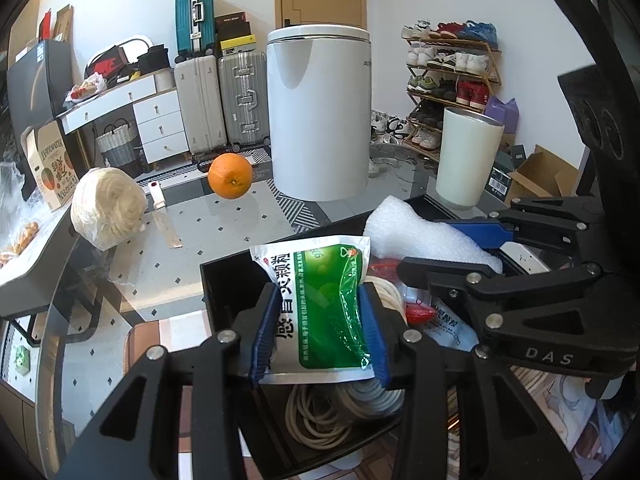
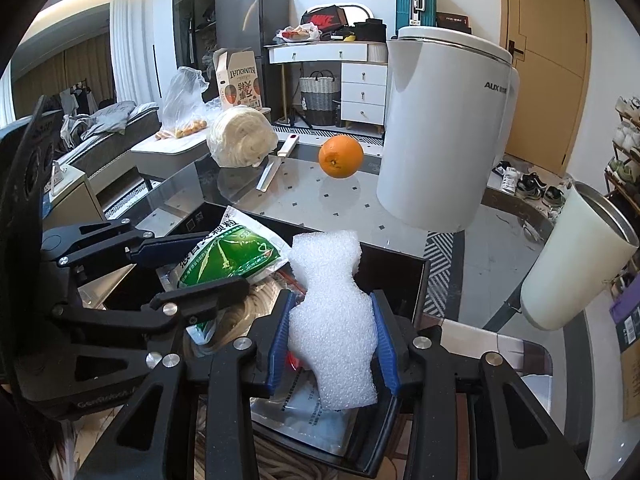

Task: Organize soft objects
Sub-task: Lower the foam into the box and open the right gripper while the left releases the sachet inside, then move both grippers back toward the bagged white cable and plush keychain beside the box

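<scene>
My left gripper [image 1: 320, 328] is shut on a green and white medicine sachet [image 1: 320, 304] and holds it over a black box [image 1: 216, 280]. The sachet also shows in the right wrist view [image 2: 228, 256]. My right gripper [image 2: 334, 344] is shut on a white foam piece [image 2: 332, 312], held over the same black box [image 2: 404, 276]. The foam also shows in the left wrist view [image 1: 420, 236], with the right gripper [image 1: 452, 248] around it. Coiled white rope [image 1: 320, 420], a red packet [image 1: 418, 312] and a silver pouch [image 2: 312, 416] lie inside the box.
On the glass table stand a large white appliance [image 1: 320, 112], a white tumbler [image 1: 466, 160], an orange [image 1: 230, 176], a bagged bundle of white noodles [image 1: 108, 208] and a knife [image 2: 276, 164]. Suitcases, drawers and a shoe rack stand behind.
</scene>
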A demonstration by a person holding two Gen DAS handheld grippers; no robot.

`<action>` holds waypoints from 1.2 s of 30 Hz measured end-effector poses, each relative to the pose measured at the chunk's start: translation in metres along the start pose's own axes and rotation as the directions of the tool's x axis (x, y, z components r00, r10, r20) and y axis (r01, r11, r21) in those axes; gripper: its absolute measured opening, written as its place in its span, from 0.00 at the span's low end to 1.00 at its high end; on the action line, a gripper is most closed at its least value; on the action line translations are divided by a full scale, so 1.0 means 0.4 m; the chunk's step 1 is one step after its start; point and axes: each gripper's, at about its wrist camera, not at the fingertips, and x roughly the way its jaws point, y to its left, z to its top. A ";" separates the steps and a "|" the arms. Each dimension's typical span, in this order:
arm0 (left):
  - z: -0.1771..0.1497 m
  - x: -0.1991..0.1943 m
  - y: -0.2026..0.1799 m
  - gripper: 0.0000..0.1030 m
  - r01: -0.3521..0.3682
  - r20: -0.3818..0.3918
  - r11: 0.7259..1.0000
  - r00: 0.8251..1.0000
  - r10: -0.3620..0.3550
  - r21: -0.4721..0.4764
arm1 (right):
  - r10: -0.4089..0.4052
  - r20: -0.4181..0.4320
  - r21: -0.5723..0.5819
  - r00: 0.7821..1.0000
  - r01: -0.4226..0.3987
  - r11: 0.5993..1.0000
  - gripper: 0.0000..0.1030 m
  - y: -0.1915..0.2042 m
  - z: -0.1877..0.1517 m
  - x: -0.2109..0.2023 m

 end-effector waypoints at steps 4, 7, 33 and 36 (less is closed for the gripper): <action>0.001 -0.008 0.005 0.43 0.006 -0.009 1.000 1.000 -0.006 -0.003 | -0.008 0.014 0.001 1.000 0.008 1.000 0.55 0.002 -0.001 -0.007; -0.001 -0.019 0.003 0.58 -0.002 -0.020 1.000 1.000 0.002 -0.012 | 0.003 0.054 0.013 0.999 -0.004 1.000 0.73 -0.006 -0.004 -0.041; -0.149 -0.256 0.005 1.00 -0.053 0.100 0.990 0.993 0.066 -0.129 | -0.006 0.039 0.110 0.999 0.002 0.994 0.99 -0.024 -0.178 -0.248; -0.164 -0.254 -0.005 1.00 -0.065 0.088 0.990 0.993 0.076 -0.124 | 0.019 0.036 0.094 0.999 -0.022 0.995 0.99 -0.006 -0.191 -0.259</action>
